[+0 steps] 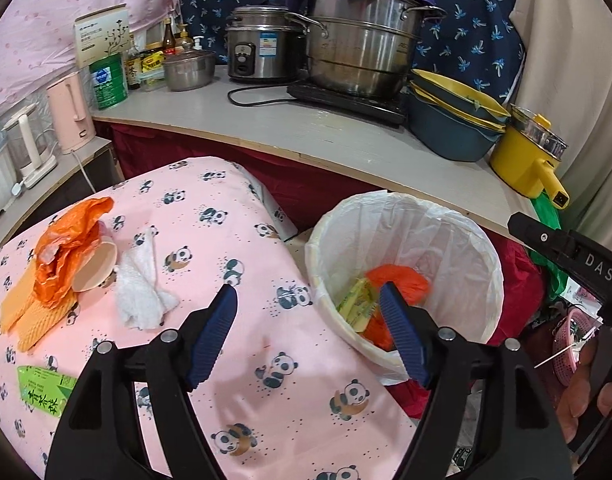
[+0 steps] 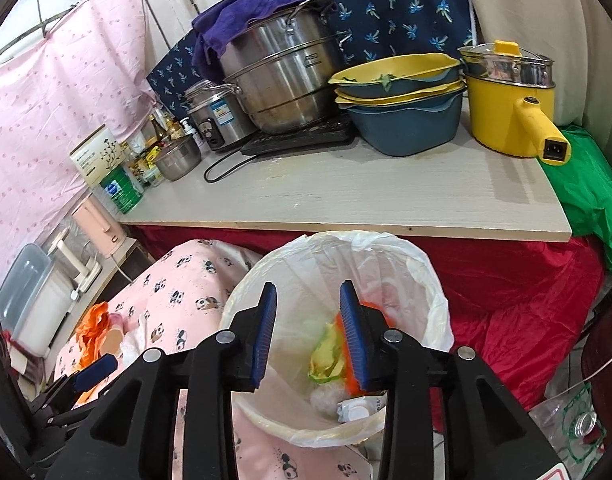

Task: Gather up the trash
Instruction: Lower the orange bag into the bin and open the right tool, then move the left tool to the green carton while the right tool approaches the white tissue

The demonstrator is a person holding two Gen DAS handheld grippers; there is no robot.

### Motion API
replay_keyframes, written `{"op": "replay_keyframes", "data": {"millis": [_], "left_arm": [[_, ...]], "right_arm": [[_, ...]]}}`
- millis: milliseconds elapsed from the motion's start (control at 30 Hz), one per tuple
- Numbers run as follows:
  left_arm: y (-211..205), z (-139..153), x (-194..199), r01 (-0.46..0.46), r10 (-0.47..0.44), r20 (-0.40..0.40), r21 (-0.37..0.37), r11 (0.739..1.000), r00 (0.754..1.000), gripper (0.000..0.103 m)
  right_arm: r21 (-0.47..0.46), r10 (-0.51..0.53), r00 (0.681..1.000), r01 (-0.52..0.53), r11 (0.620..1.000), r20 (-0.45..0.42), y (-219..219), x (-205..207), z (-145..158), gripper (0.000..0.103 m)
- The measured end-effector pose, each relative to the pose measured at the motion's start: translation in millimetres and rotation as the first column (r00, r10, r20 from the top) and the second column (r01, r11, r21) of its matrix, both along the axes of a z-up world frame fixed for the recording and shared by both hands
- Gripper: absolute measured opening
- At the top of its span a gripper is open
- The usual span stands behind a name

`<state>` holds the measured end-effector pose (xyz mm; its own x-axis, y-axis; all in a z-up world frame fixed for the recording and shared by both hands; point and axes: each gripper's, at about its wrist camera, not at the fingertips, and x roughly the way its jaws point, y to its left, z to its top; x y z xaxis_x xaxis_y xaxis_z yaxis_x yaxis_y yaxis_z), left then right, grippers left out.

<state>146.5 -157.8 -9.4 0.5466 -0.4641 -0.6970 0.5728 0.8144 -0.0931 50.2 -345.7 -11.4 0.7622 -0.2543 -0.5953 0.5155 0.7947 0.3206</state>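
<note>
so, starting at the far left of the left wrist view, the remaining trash lies on the panda-print cloth (image 1: 234,240): a green tea packet (image 1: 42,388) nearest the camera edge, then a crumpled orange plastic bag (image 1: 72,248) piled over yellow netted sheets (image 1: 30,312), a pale paper cup (image 1: 96,266) tipped on its side with its mouth toward the bag, and a white crumpled tissue (image 1: 142,292) just beside the cup.

the left gripper (image 1: 308,312) hovers with its jaws spread wide and nothing between them — the tissue lies ahead and to its left, the nearest piece to it, with its long axis running roughly away from the camera, a little tilted. the cup and bag sit further left of that. the left gripper is clearly the nearer one to this pile; any pick, i judge, calls for a swing leftward and down onto the tissue.

moving right, the bin (image 1: 482,256) stands beside the cloth-covered surface, lined with a white bag, holding an orange bag and a yellow-green wrapper already. the right gripper (image 2: 308,300) hangs directly above the bin's mouth (image 2: 266,268), jaws apart and empty; below it the right wrist view shows the yellow-green wrapper (image 2: 326,356), orange plastic and a small white carton (image 2: 356,410) at the bottom. from there the pile on the cloth lies well off to its left, past the left gripper.

the tissue looks soft and rumpled, likely to compress easily; the orange bag is thin, glossy and loosely bunched — it may drag the cup if lifted.
</note>
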Motion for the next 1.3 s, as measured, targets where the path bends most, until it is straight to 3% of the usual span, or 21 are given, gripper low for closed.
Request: {"op": "replay_keyframes", "data": {"millis": [700,1300], "left_arm": [[92.5,7.5,2.2,-0.205,0.204,0.033,0.012,0.979,0.978,0.073],[208.5,-2.9,1.3,-0.416,0.416,0.022,0.015,0.909,0.909,0.081]], "right_arm": [[-0.052,0.190,0.982,-0.191,0.980,-0.020,86.5,28.0,12.0,0.045],[-0.067,0.374,0.924,-0.379,0.923,-0.080,178.6,58.1,4.5,0.048]]}}
